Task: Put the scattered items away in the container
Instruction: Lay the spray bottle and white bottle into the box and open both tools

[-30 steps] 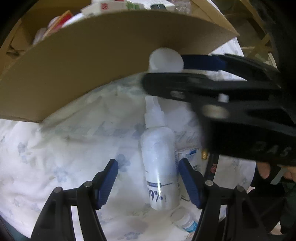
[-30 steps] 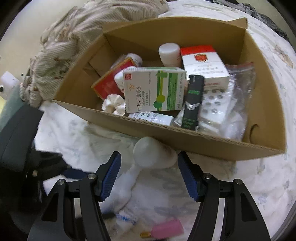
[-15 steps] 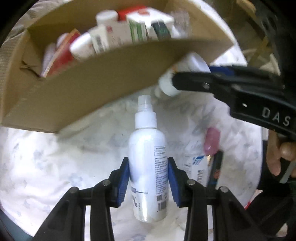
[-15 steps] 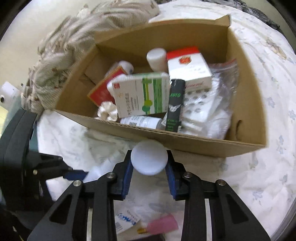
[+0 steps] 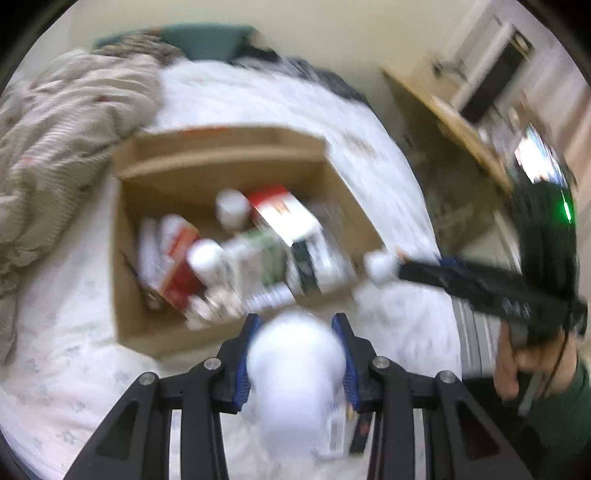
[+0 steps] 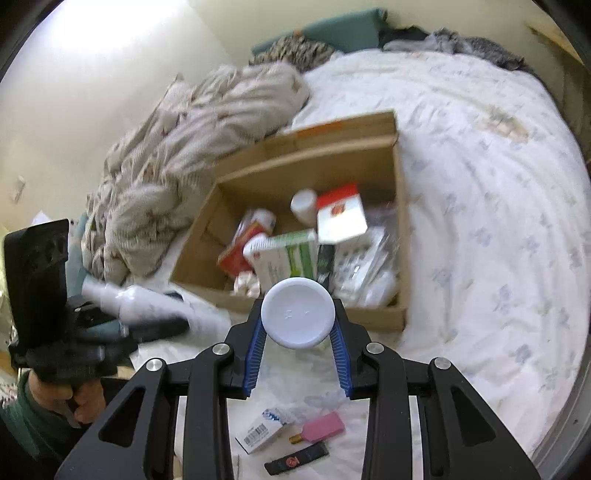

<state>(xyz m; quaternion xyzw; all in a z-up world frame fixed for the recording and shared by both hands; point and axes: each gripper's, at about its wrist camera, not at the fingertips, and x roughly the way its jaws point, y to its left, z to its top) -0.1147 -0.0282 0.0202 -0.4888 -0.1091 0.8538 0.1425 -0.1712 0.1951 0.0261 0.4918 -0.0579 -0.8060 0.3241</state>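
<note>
The cardboard box (image 5: pixel 229 147) (image 6: pixel 400 229) sits on the white bedsheet, holding medicine boxes and bottles. My left gripper (image 5: pixel 295 354) is shut on the white spray bottle (image 5: pixel 295 373), held raised in front of the box; it also shows at the left of the right wrist view (image 6: pixel 136 301). My right gripper (image 6: pixel 298 325) is shut on a white round-capped bottle (image 6: pixel 298 314), held above the box's near wall; the bottle shows in the left wrist view (image 5: pixel 380 266). A small white box (image 6: pixel 262 430), a pink item (image 6: pixel 323 426) and a black stick (image 6: pixel 297 458) lie on the sheet below.
A crumpled beige blanket (image 6: pixel 192 122) lies left of and behind the box. Dark pillows (image 6: pixel 343 33) are at the bed's head. A wooden desk (image 5: pixel 461 122) stands right of the bed. The sheet (image 6: pixel 498 221) stretches right of the box.
Both grippers closed on their bottles and lifted them off the sheet, rising and pulling back so the whole box and bed come into view.
</note>
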